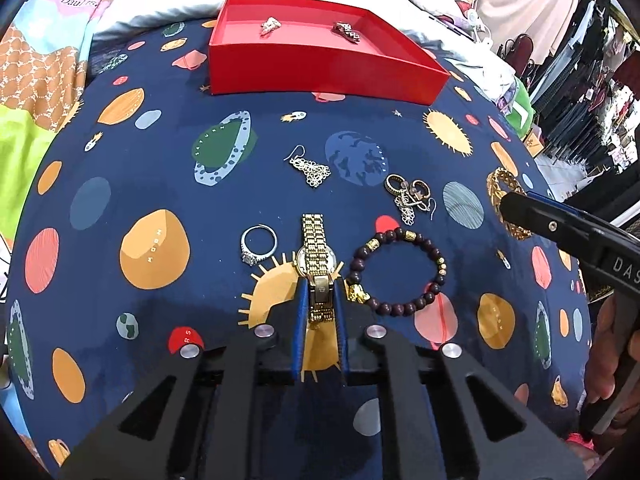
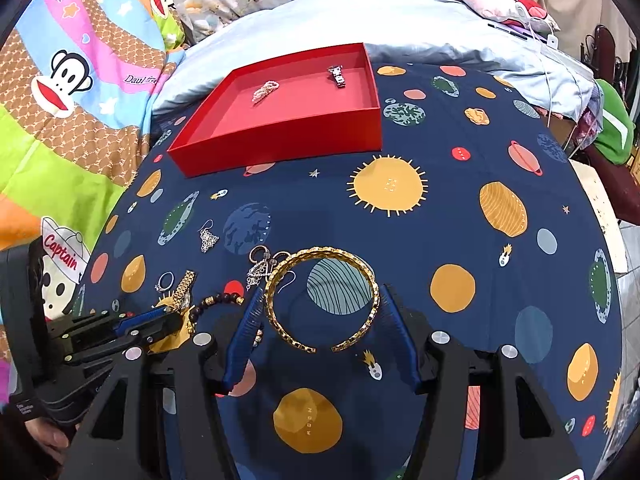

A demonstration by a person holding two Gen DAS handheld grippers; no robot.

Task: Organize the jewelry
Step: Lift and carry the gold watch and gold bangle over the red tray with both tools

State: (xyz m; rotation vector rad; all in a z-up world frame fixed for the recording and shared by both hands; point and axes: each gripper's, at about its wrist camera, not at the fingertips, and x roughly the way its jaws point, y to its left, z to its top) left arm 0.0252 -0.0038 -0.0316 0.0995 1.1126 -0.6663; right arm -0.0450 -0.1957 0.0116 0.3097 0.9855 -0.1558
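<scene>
**Watch pinched, bangle framed**

The left gripper (image 1: pixel 323 300) is clamped on the gold metal link-band wristwatch (image 1: pixel 318 258), which lies on the navy planet-print cloth (image 1: pixel 180 152). The right gripper (image 2: pixel 320 320) stands open around the gold open-ended filigree bangle (image 2: pixel 322 298), not visibly pressing it. Best lift the slippery links straight up, slowly, towards the shallow red cardboard tray (image 1: pixel 320 68), clear of the dark wooden bead bracelet (image 1: pixel 398 272).
</scene>
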